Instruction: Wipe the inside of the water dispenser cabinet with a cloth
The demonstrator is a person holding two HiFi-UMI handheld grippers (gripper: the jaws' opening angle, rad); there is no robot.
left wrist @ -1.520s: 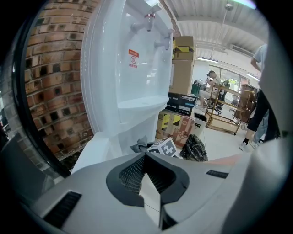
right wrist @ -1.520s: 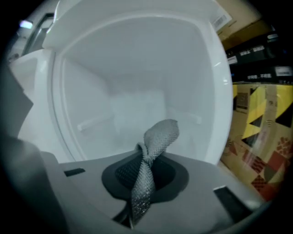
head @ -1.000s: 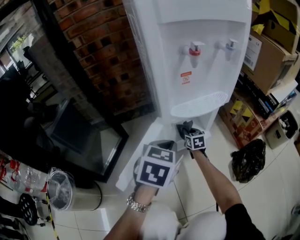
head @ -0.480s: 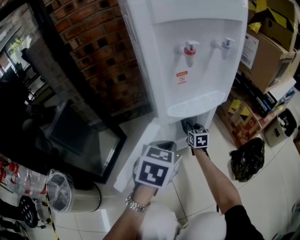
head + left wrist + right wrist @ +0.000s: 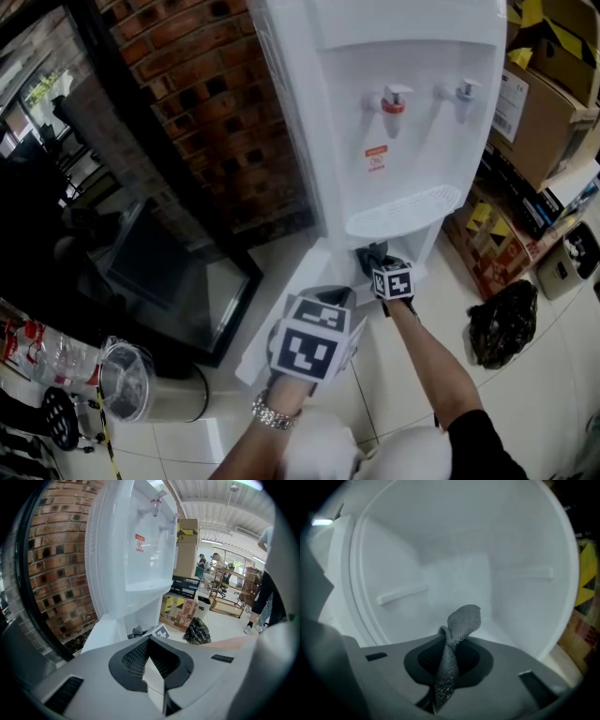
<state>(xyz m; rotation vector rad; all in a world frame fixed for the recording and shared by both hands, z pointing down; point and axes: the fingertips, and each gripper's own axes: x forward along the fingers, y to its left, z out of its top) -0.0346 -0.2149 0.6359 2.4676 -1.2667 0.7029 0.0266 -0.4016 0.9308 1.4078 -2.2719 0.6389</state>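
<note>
Your right gripper [image 5: 450, 644], clamped on the cloth [image 5: 459, 620], is nearer, with the cabinet [image 5: 459, 569] back wall straight ahead at 12 o'clock; your left gripper [image 5: 150, 645], jaws together and empty, hangs at its 8 o'clock.

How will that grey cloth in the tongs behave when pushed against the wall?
Probably floppy: the cloth twists and folds over above the right tongs. Likely light, since a thin pinch holds it. Its mesh weave may grip rather than slide.
</note>
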